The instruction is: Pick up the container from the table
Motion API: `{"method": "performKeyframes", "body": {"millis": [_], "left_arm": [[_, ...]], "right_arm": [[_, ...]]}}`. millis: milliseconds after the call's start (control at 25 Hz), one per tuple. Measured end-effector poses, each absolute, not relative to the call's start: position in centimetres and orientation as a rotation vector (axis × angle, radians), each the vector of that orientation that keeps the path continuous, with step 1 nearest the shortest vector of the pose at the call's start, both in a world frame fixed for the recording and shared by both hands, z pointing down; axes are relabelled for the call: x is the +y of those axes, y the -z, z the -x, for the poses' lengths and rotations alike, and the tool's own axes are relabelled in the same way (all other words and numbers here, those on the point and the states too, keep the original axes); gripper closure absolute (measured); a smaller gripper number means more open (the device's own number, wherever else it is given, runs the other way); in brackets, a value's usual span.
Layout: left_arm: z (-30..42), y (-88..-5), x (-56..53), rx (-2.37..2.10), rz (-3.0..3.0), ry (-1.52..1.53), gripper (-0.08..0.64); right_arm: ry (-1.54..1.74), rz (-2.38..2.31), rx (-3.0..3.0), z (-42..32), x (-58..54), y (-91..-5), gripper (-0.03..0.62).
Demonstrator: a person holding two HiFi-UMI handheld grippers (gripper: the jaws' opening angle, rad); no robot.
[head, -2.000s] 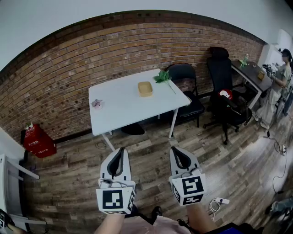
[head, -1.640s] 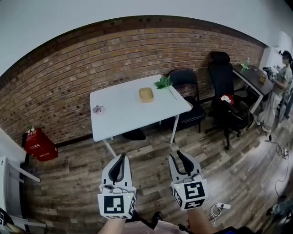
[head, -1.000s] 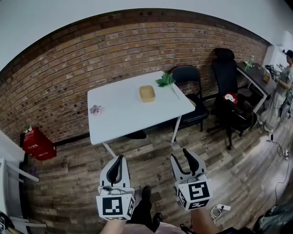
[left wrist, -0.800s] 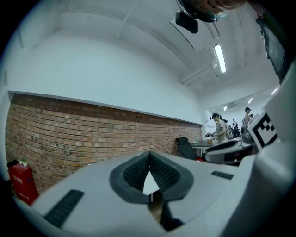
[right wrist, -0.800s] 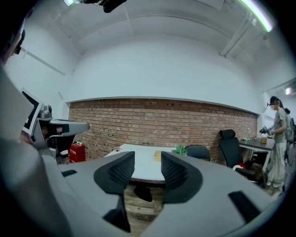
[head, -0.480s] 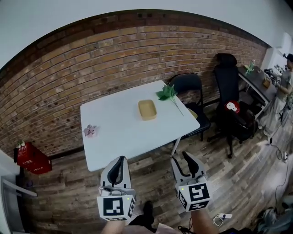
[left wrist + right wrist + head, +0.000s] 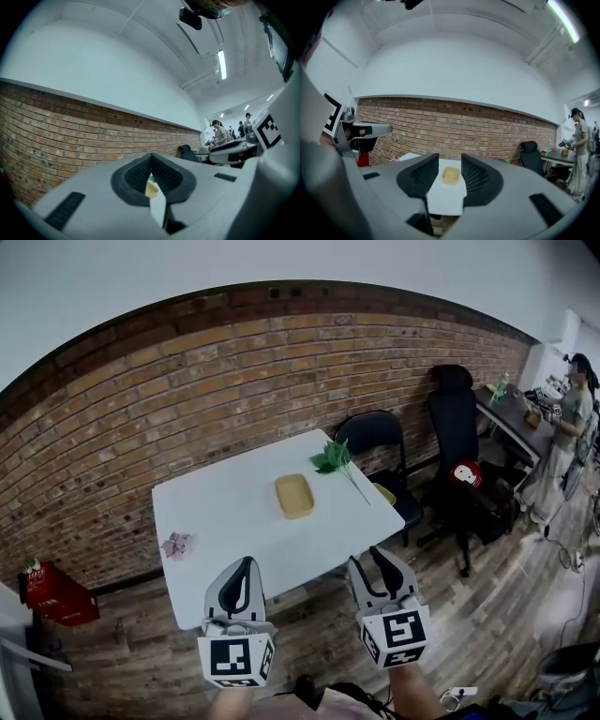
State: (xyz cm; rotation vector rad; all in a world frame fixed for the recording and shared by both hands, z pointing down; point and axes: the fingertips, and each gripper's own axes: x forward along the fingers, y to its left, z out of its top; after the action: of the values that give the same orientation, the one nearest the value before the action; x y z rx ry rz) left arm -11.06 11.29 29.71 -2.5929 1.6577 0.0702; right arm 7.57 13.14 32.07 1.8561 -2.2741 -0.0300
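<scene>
**Left tool (image 7: 245, 565) closed, right tool (image 7: 367, 560) open, container (image 7: 293, 496) on desk (image 7: 216, 517)**

Both tools hang side by side at the desk's near edge, pointing roughly level toward it, above a wood-plank floor (image 7: 487, 606). The left tool's jaws meet at the tips and grip nothing. The right tool's jaws stand apart; they have just been closing, and nothing lies between them. In the right gripper view the container shows far off through that gap.

The shallow tan container sits alone near the middle of the white desk, well apart from both tools. A green sprig (image 7: 330, 458) lies at the far right corner, its stem running toward the right edge. A small pink flower (image 7: 175, 545) lies near the left edge.

Behind the desk runs a brick wall (image 7: 187, 381). A black folding chair (image 7: 377, 439) stands at the desk's right, with a black office chair (image 7: 452, 418) beyond it. A person (image 7: 562, 423) stands at another table on the far right. A red crate (image 7: 52, 592) sits on the floor by the wall at left.
</scene>
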Motion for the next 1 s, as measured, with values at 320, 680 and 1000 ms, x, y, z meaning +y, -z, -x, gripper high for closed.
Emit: {"method": "performKeyframes", "body": {"millis": [320, 680, 1000], "left_arm": [[9.3, -31.6, 8.2, 1.626, 2.642, -0.023, 0.551], [7.4, -33.3, 2.3, 1.650, 2.635, 0.049, 0.551], [5.4, -34.8, -5.7, 1.728, 2.590, 0.159, 0.551]], "right_arm": [[-0.002, -1.884, -2.241, -9.1, 10.2, -33.2, 0.443], [-0.062, -1.869, -2.255, -11.4, 4.1, -35.3, 0.443], [-0.154, -1.802, -2.309, -14.1, -5.0, -37.8, 0.443]]}}
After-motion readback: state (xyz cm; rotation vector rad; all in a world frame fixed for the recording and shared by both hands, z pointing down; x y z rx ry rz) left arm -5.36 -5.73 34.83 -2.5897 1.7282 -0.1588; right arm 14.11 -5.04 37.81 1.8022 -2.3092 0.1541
